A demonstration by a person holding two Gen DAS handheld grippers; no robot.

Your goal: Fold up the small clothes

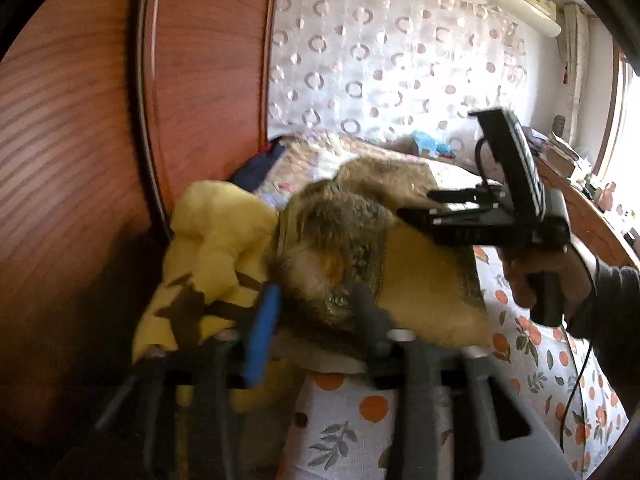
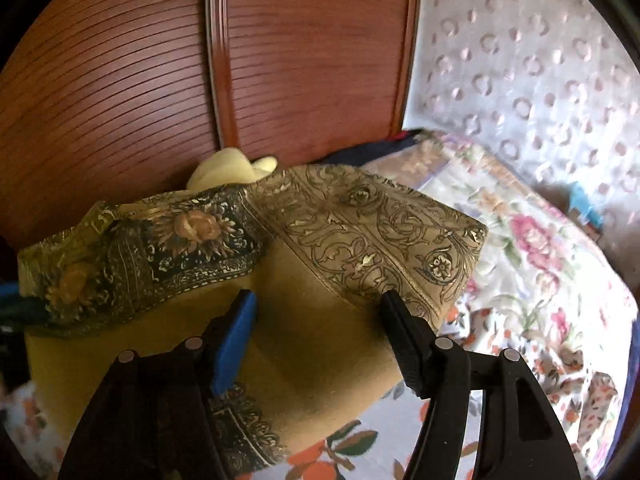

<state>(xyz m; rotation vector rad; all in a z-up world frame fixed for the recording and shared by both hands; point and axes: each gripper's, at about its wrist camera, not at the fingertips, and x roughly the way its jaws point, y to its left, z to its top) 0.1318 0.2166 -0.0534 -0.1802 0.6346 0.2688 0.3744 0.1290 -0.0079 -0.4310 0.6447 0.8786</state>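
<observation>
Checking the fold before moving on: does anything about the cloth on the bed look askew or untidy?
Yes. The patterned scarf is only half folded: its dark floral border lies bunched and crooked across the left side, and a yellow garment sits crumpled behind it.

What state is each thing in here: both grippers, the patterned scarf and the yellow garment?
left gripper: open, nothing pinched, over the scarf's edge.
right gripper: open, jaws apart above the scarf, no cloth between them.
patterned scarf: partly folded, layers rumpled, lying on the bedsheet.
yellow garment: crumpled, unfolded, beside the scarf by the wooden wardrobe.
</observation>
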